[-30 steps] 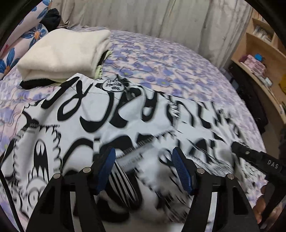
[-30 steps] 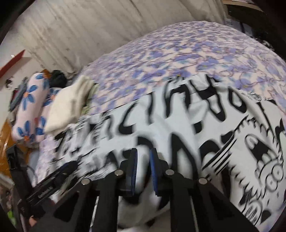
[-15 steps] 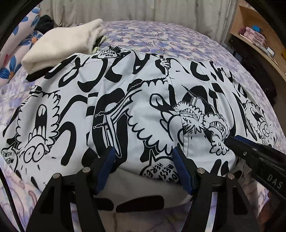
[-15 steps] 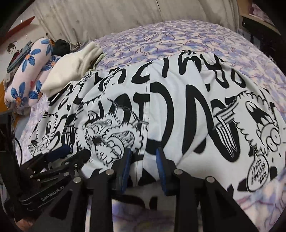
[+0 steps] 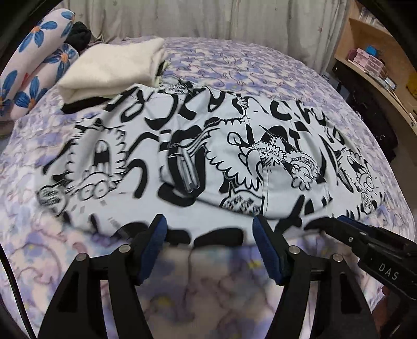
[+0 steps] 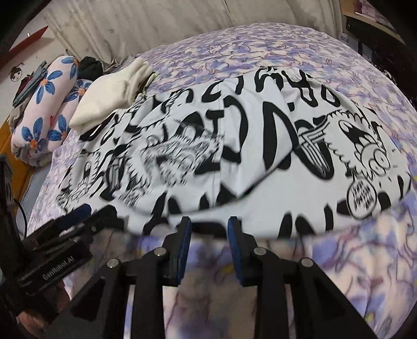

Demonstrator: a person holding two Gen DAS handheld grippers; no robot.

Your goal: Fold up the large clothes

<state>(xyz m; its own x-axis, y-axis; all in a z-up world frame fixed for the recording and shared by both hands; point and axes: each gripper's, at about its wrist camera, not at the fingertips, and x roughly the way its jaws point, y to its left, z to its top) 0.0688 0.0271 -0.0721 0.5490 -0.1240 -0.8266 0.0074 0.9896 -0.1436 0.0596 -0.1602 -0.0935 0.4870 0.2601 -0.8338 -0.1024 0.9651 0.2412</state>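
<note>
A large white garment [image 5: 208, 156] with black cartoon print lies folded across the purple floral bed [image 5: 234, 65]. My left gripper [image 5: 209, 230] hovers at its near hem. Its jaws are opening, wide apart, and the pads press on nothing. The right gripper's fingertip [image 5: 341, 221] shows beside it at the hem's right. In the right wrist view the same garment [image 6: 234, 156] spreads ahead. My right gripper [image 6: 209, 228] sits just off the near hem with a narrow gap and no cloth in it. The left gripper [image 6: 78, 212] shows at the lower left.
A folded cream stack [image 5: 112, 67] rests on the garment's far left corner, with floral pillows [image 5: 34, 65] and a dark bundle [image 5: 79, 34] behind it. A wooden shelf [image 5: 378, 65] with boxes stands on the right. A pale curtain [image 5: 208, 18] hangs along the back.
Both grippers have drawn back from over the cloth to its near hem. The right jaws, nearly shut on fabric before, have widened and hold nothing. The garment has settled flat.
</note>
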